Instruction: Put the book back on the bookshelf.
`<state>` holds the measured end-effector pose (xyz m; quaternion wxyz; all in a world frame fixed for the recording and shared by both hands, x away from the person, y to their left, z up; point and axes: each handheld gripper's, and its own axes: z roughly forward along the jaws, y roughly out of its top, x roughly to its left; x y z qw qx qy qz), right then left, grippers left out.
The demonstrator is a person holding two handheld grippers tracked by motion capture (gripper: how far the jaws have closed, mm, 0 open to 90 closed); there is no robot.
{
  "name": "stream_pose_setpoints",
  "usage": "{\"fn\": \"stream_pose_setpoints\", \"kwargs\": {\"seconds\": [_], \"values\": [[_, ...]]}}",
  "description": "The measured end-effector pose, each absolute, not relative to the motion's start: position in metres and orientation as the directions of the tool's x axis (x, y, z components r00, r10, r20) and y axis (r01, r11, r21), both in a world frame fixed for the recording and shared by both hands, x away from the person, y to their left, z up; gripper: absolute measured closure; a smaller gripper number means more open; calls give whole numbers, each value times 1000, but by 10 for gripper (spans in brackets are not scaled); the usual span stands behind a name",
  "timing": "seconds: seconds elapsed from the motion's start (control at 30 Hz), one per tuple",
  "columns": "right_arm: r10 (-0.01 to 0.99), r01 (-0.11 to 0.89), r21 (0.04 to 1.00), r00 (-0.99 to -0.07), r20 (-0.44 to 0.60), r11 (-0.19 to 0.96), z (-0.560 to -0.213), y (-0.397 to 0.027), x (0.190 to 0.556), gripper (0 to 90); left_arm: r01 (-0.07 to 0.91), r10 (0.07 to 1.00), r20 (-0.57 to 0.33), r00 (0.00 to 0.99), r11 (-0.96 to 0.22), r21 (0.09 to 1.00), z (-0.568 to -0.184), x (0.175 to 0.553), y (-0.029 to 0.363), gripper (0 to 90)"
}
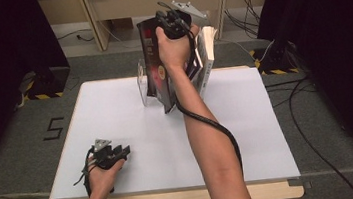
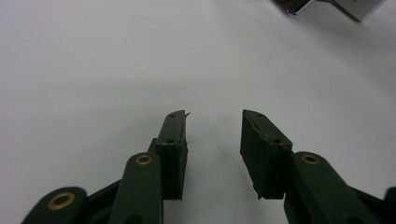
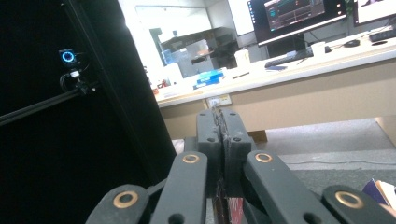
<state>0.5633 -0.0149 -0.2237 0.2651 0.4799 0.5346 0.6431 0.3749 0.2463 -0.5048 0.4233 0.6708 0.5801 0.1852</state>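
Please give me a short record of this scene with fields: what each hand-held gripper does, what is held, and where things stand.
right hand-held gripper: shut on the top edge of a dark book, raised at the far side of the table
left hand-held gripper: open, nothing between the jaws, low over the near left of the table
other books: upright behind the dark book
clear stand: left of the dark book

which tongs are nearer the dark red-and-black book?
Right. The right tongs are at the top of the dark book, standing at the far edge of the table. The left tongs rest open near the front-left corner, well apart.
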Motion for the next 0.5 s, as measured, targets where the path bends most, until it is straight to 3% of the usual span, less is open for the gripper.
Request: {"fn": "stream_pose_setpoints", "kwargs": {"seconds": [0.23,0.5], "values": [[857,159,943,-395,331,-291,-229,-11,566,884,621,935,-245,258,34,783,-505,375,246,602],[870,158,951,-386,307,-266,-257,-12,555,882,619,935,-241,261,30,785,-505,375,246,602]]}}
